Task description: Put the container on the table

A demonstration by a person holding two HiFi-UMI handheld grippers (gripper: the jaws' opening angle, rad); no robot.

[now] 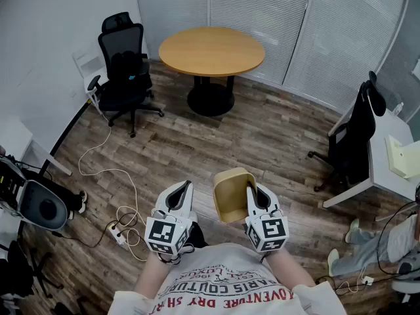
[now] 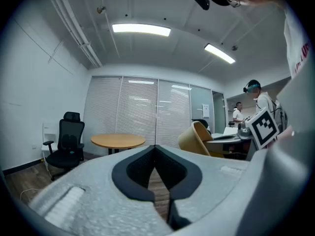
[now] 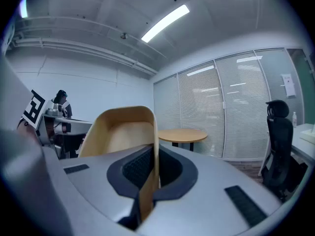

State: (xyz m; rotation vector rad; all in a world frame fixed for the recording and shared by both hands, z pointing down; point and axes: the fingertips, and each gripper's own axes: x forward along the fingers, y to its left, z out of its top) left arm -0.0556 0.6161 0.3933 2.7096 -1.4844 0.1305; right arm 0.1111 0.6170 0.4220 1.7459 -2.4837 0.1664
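Right gripper view: right tongs (image 3: 155, 156) pinch container (image 3: 120, 132) wall; left tongs (image 2: 156, 150) closed.

A black office chair (image 1: 123, 67) stands on the wood floor (image 1: 262, 136) near the left wall; a second black chair (image 1: 354, 133) sits against a white desk (image 1: 384, 163) at right; a white cable (image 1: 111, 171) loops to a power strip (image 1: 120, 236); closed blinds (image 1: 262, 8) line the far wall.
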